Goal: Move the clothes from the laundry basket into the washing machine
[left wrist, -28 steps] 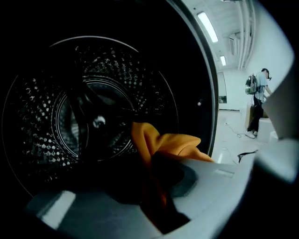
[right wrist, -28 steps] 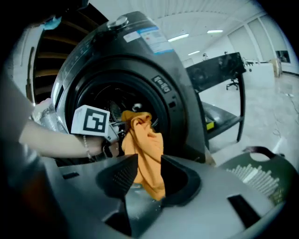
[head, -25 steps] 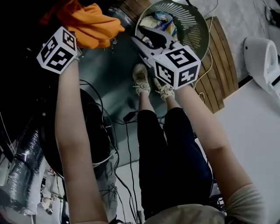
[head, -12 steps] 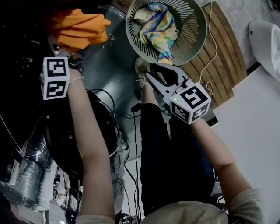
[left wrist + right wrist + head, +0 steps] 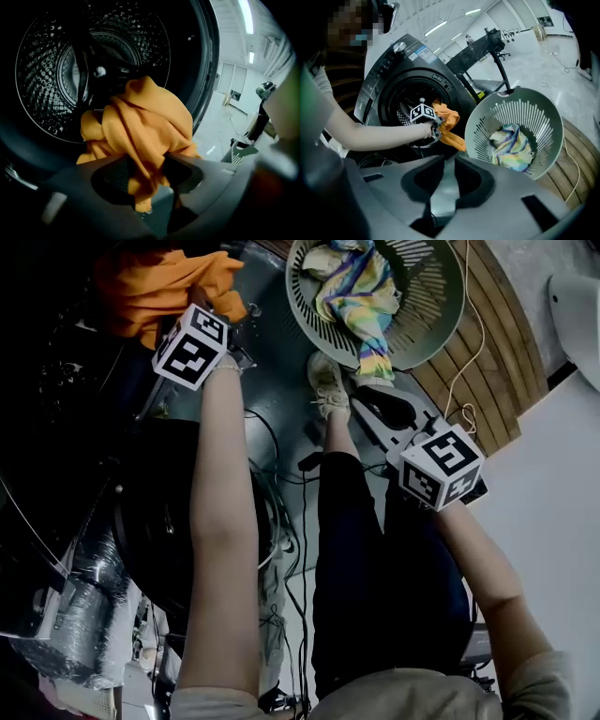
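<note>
Nearest its own camera, the left claw [image 5: 145, 176] stood fairly wide, its jaws having just opened and then eased in a little. A tail of the orange garment [image 5: 140, 122] hung between them, apparently loose rather than pinched. The bulk of that garment was bunched just ahead of the claw at the mouth of the washing machine [image 5: 206, 70]. The perforated drum [image 5: 47, 79] lay dark and open right behind it. The garment's way in therefore ran straight ahead along the claw's own line, and it probably needed only a push or a drop to go deeper.

The right claw [image 5: 446, 180] was narrow, its jaws having just been closing, with nothing between them. Ahead of it and to its right sat the laundry basket [image 5: 525, 110], holding a multicoloured garment [image 5: 512, 143]. In the head view that garment lay long, running from the basket's middle toward the near rim, with its end pointing at the right claw. The right hand was much the nearer of the two to it.

The basket rested on a wooden slatted platform [image 5: 487, 362], close to the person's shoes [image 5: 326, 381]. Beyond it spread a pale floor [image 5: 543, 61] and a bright room with strip lights [image 5: 247, 16] overhead.
</note>
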